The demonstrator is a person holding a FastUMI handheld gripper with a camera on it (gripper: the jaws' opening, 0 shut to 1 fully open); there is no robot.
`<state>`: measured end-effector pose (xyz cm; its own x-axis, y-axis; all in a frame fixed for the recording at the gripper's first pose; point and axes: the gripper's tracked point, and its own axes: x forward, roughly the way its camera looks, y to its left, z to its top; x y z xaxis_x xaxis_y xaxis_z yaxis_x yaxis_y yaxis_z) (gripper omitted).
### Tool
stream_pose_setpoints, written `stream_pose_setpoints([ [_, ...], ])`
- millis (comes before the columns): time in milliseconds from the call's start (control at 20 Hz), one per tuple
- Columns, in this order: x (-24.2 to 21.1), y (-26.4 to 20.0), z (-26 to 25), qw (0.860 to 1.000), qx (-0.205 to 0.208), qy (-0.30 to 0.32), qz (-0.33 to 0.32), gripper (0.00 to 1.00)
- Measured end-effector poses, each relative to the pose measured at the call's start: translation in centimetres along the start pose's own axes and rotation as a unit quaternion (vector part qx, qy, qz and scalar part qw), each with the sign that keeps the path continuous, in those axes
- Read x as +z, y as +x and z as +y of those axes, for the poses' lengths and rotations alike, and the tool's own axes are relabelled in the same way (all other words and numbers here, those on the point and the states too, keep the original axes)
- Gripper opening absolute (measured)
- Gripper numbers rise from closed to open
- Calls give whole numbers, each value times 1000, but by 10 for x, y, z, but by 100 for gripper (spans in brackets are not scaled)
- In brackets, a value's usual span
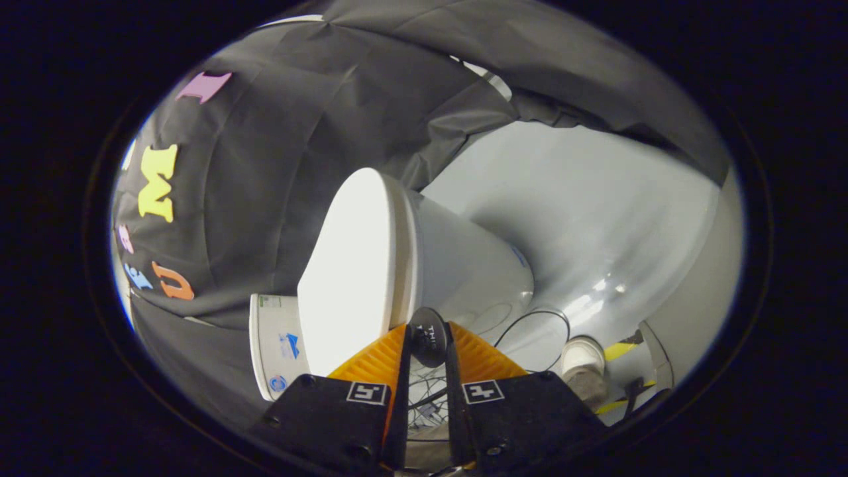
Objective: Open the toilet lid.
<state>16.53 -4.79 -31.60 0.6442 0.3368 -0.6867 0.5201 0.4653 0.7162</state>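
Your gripper (427, 344) is sitting with its fingers drawn close, a narrow gap between them, and a small dark round tab (428, 336) is lying in that gap at the tips; whether both fingers are pressing on it, you cannot tell. Just ahead and to one side, the toilet lid (348, 265) is lying against the toilet bowl (464, 265). A thin cable (533, 324) is trailing over the grey floor (596, 212) beyond.
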Motion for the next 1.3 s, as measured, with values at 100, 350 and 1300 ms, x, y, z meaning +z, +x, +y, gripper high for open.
stream_pose_setpoints([
  [100,0,0,0,1000,-6,-3,-1,27],
  [350,1,-5,7,1000,-19,6,-8,22],
  [1300,7,-54,85,997,-25,-55,-50,12],
])
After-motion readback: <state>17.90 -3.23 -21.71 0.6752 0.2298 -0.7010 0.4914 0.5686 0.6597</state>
